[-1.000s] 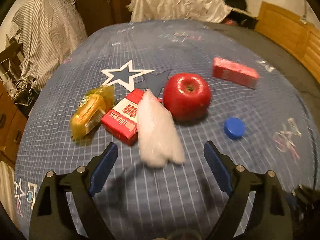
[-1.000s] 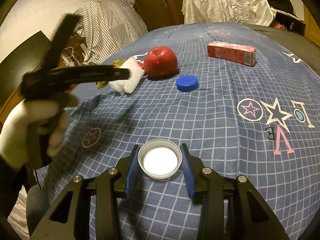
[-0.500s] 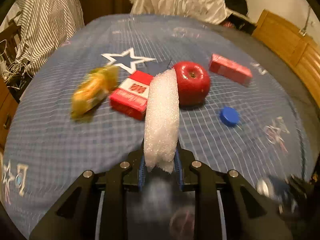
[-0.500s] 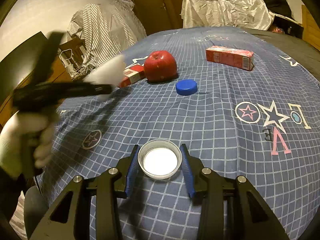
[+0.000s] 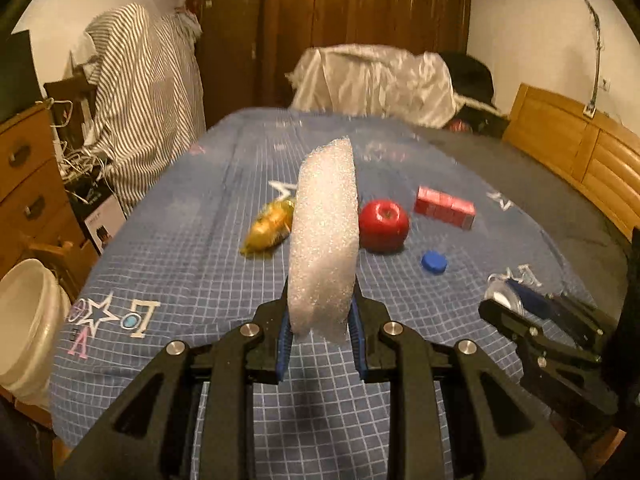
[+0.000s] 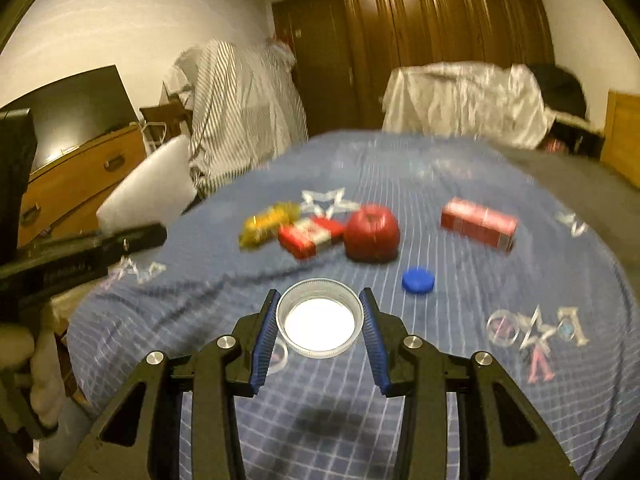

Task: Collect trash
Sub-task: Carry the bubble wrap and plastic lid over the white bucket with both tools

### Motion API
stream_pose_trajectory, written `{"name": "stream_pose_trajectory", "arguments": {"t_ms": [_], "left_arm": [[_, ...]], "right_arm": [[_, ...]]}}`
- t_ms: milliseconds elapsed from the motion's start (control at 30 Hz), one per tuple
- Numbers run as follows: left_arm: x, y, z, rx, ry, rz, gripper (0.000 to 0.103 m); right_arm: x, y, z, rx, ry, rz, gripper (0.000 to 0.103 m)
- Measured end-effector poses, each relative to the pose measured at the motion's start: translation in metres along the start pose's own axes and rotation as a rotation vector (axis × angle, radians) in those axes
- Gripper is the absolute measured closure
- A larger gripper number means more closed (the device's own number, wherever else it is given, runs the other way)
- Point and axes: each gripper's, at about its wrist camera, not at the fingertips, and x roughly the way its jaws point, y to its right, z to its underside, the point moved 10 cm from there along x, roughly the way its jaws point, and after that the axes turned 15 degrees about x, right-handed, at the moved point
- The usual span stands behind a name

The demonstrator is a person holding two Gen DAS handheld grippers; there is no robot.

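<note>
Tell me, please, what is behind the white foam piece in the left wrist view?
The white foam piece, held in the left gripper, hides the red cigarette pack completely there. Part of the yellow wrapper and of the red apple show beside it.

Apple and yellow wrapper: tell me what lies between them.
The red pack lies between the wrapper and the apple, shown in the right wrist view. In the left wrist view, the held foam hides it.

The left tool (image 5: 320,340) is raised above the bed with both blue pads pressed against a white foam strip (image 5: 324,240), while the right tool (image 6: 319,328), level and low, grips a clear lid (image 6: 320,318) between its pads.
</note>
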Motion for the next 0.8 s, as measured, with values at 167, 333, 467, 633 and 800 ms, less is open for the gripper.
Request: {"name": "stream_pose_trajectory", "arguments": {"t_ms": [167,333,467,633,800], "left_arm": [[-0.021,0.008,-0.012,-0.002,0.081,-0.019,0.08],[-0.036,0.033,-0.021,0.032,0.138,0.0,0.08],[-0.046,0.046,-0.024,0.055,0.17,0.009,0.08],[-0.049,0.046,-0.027,0.05,0.181,0.018,0.08],[-0.056,0.037,-0.031,0.047,0.196,0.003,0.08]], "right_arm": [[-0.037,-0.015,-0.032,-0.041,0.129,0.047,0.062],[-0.075,-0.023,-0.047,-0.049,0.223,0.071,0.062],[-0.1,-0.021,-0.053,-0.053,0.264,0.084,0.062],[-0.112,-0.019,-0.058,-0.051,0.266,0.094,0.062],[-0.108,-0.026,-0.061,-0.056,0.258,0.082,0.062]]}}
